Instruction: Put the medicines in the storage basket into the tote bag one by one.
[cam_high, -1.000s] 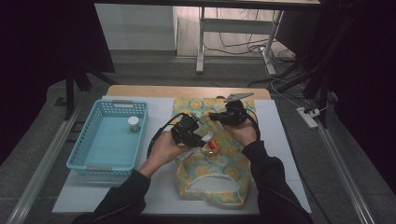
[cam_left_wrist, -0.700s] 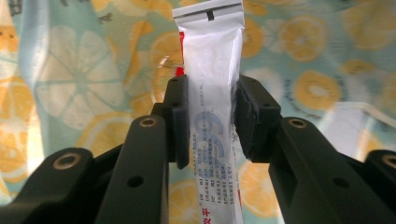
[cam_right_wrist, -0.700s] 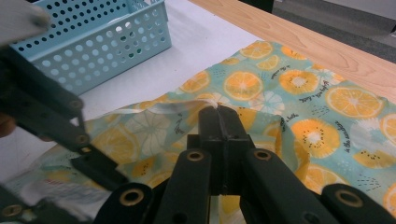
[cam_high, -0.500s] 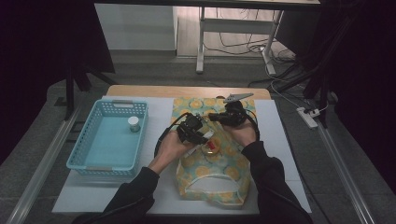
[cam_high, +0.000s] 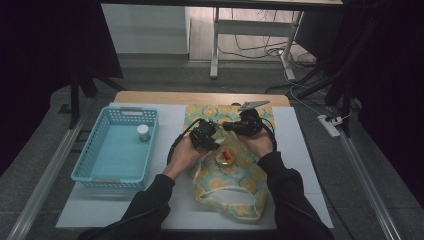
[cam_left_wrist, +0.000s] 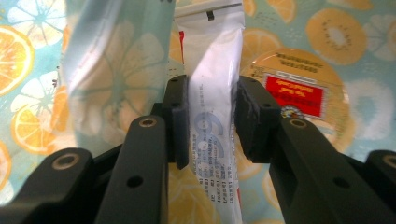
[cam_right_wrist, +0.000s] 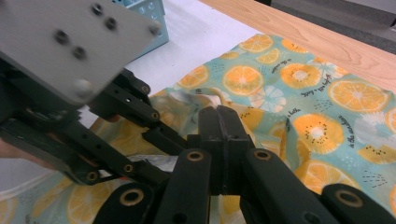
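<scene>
My left gripper (cam_left_wrist: 211, 116) is shut on a white printed tube (cam_left_wrist: 212, 70), its pads pressed against both sides. It hovers over a citrus-print fabric bag (cam_high: 225, 190) that lies on the table. A round gold lid with a red label (cam_left_wrist: 299, 88) lies just beyond the tube, on the fabric. My right gripper (cam_right_wrist: 218, 114) is shut, and the bag's edge bunches up at its tips. In the high view the left gripper (cam_high: 216, 145) and the right gripper (cam_high: 227, 126) meet over the bag's far half.
A light blue basket (cam_high: 85, 167) stands at the left of the white table top (cam_high: 165, 215), with a small white-capped jar (cam_high: 143, 132) inside it. A wooden edge (cam_high: 200, 97) runs along the far side. The bag's handle loop (cam_high: 225, 207) lies toward the person.
My left gripper has sunk a little and shifted toward the bag's opening with the tube still in it. The right gripper has stayed where it was.
</scene>
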